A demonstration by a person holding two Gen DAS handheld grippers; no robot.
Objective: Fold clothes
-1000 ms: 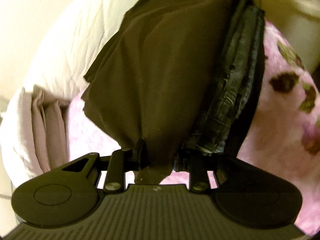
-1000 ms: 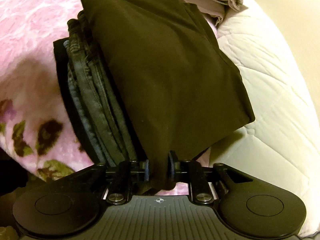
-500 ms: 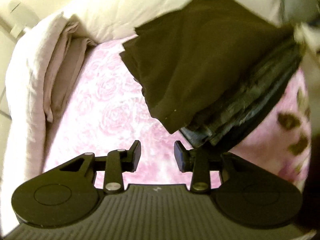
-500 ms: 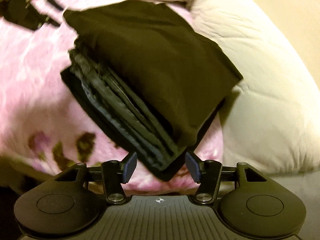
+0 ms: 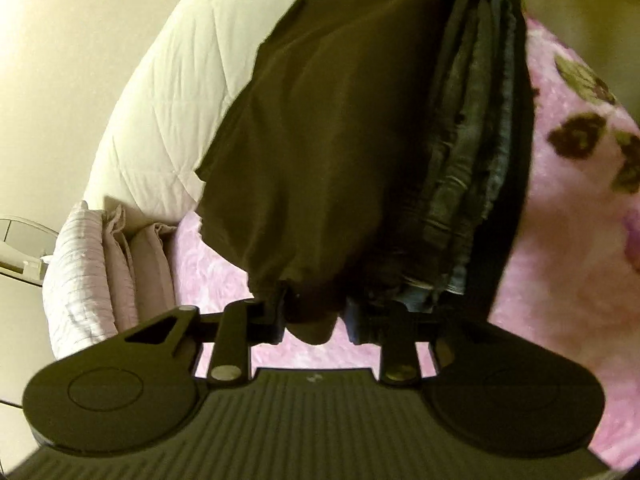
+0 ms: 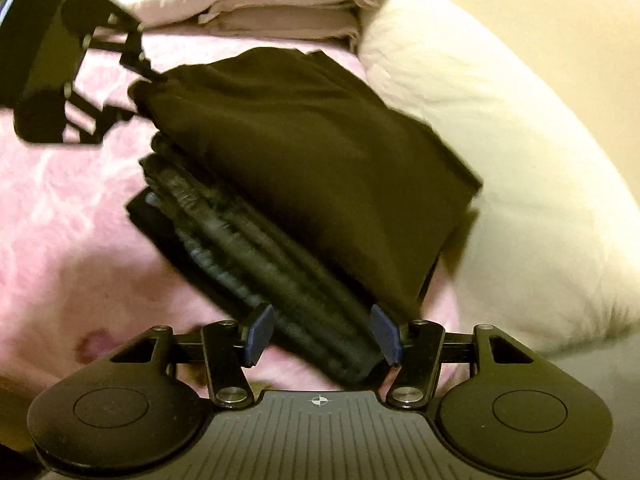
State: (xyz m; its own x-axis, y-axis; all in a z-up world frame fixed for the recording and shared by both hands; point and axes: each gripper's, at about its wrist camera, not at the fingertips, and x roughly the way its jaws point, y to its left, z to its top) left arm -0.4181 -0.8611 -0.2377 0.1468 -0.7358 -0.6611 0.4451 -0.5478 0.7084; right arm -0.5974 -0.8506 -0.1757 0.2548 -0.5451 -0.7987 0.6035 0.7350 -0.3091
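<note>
**Left wrist view.** The brown garment lies folded on top of a stack, over folded jeans and a black garment. The stack sits on the pink blanket of the bed, against a white duvet. Half a second ago the left claw stood clear of the stack with nothing between its fingers. Now a bunched corner of the brown garment sits between them again. The fingers are no closer together than they were then, so I cannot tell whether they pinch the cloth or only bracket it. The cloth puckers at one finger, which hints at contact. Going back to that corner suggests a tidy-up of the fold rather than a fresh one.

**Right wrist view.** The right claw stands wide open, as it did half a second ago, and holds nothing. It is now closer in, its blue pads on either side of the near end of the jeans. Only this view shows the left claw from outside, at the far corner of the brown garment. It also shows the top layer lying askew over the stack, and folded pale linens beyond.
</note>
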